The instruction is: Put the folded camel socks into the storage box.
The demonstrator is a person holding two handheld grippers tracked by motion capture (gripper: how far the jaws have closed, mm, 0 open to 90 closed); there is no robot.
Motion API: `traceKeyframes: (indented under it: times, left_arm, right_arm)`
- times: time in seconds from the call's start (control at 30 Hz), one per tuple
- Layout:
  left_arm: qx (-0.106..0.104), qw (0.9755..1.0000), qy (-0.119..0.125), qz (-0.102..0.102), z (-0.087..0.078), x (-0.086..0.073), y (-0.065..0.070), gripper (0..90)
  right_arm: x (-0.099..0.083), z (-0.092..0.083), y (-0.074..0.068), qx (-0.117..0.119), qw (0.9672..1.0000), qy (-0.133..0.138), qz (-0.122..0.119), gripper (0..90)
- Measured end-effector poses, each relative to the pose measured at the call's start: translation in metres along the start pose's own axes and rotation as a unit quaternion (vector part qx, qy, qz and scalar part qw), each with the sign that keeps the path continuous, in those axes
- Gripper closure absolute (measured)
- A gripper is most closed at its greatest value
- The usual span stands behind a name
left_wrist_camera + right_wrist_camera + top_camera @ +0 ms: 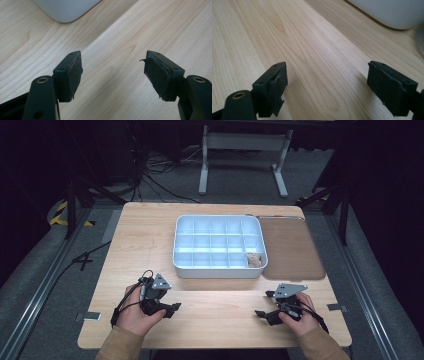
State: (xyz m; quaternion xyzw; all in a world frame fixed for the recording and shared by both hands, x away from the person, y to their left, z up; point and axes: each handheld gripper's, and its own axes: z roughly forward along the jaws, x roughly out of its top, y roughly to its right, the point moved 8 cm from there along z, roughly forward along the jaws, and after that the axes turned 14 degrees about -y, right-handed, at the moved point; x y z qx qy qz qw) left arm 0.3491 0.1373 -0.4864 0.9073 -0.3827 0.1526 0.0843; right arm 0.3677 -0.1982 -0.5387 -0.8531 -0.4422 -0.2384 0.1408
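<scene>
Two tools rest low over the wooden tabletop (150, 235), one in each hand. We see the left tool (172, 309) at about seven o'clock and the right tool (263, 312) at about five o'clock, both pointing inward toward each other. Each tool stands spread wide with nothing between its black jaws; in the two gripper views only bare wood grain lies in the gap, and the pads (75, 72) look frayed at their edges. The white compartment tray (218, 269) sits at the centre of the tabletop, toward twelve o'clock from both tools and well apart from them. A small beige object (255, 260) lies in the tray's compartment at the four o'clock corner; we cannot tell what it is. A brown mat (292, 252) lies just beside the tray at three o'clock. We read no brand, label or writing anywhere.
</scene>
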Motion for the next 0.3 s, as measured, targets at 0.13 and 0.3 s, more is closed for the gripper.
traceKeyframes:
  times: [0.13,0.3]
  left_arm:
    - [-0.003,1.0000,-0.003,-0.001,0.0031,-0.0008,-0.0003,30.6]
    - [-0.006,0.9999,-0.006,-0.007,0.0057,-0.0025,-0.0011,29.2]
  right_arm:
    - [0.0006,-0.0005,-0.0005,0.003,1.0000,0.006,-0.001,17.0]
    - [0.0028,-0.0039,-0.0009,0.008,0.9997,0.021,0.004,17.0]
